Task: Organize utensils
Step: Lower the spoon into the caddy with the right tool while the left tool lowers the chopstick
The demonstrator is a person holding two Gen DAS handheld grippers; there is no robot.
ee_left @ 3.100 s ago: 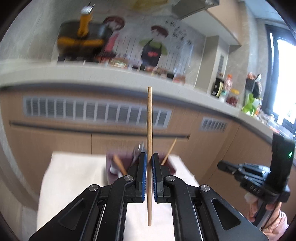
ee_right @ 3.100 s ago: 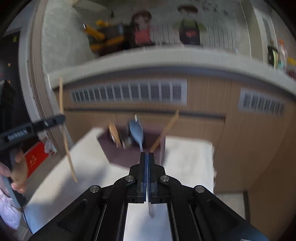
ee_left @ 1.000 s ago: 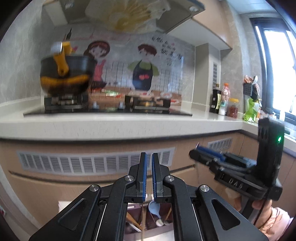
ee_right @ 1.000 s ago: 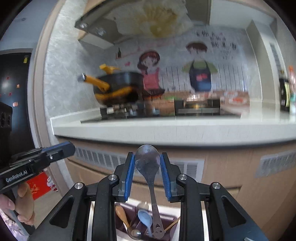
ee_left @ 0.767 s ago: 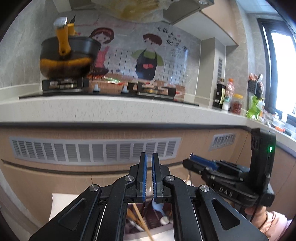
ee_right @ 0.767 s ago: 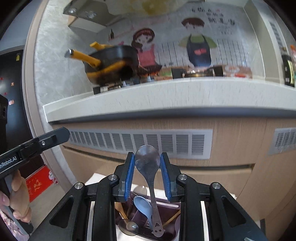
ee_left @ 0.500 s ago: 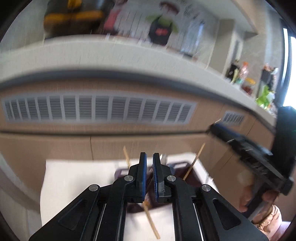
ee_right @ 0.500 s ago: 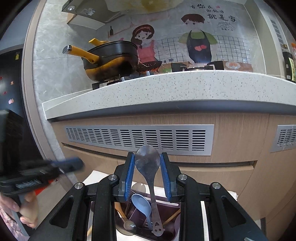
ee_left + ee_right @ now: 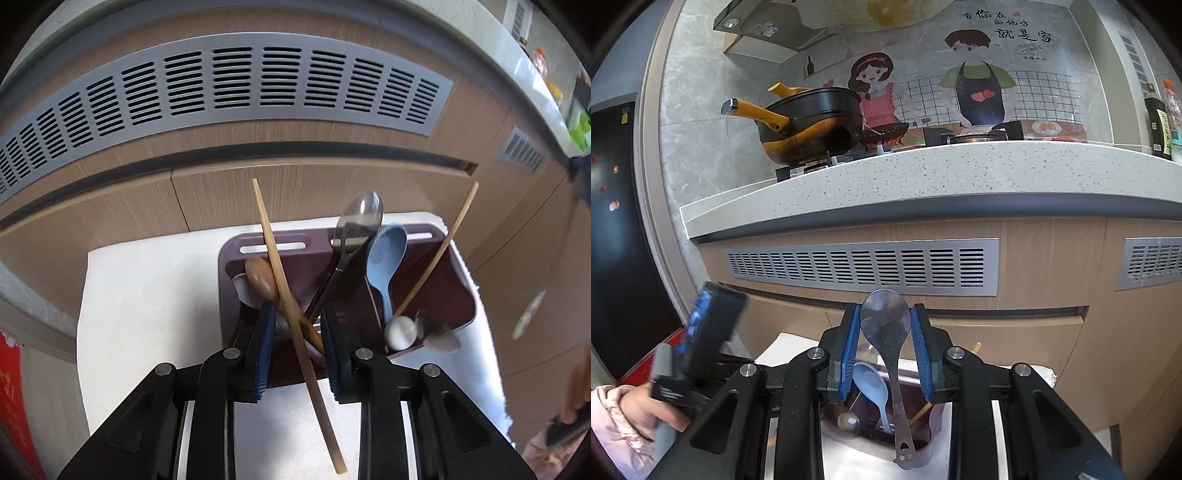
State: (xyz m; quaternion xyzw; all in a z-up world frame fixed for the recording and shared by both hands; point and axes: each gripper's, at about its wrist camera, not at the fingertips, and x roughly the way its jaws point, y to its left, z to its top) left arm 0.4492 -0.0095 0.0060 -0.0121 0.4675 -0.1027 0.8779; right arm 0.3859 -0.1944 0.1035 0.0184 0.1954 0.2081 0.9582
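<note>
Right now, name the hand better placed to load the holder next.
Right: right gripper holds the metal spoon above the holder. The left gripper's jaws have just been opening, chopstick loose between them.

purple caddy [image 9: 458, 295] – upright spoons, chopsticks [image 9: 284, 291]

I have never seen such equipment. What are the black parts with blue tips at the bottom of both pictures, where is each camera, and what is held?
There is no robot. A person holds a two-finger gripper in each hand, and each carries a wide-angle camera that looks along its fingers. One picture comes from the left gripper, the other from the right gripper. A purple holder stands on a white cloth, with a blue spoon and a wooden spoon inside. The right gripper grips a metal spoon by its bowl. The left jaws have just been opening; a chopstick leans between them, unpressed.
</note>
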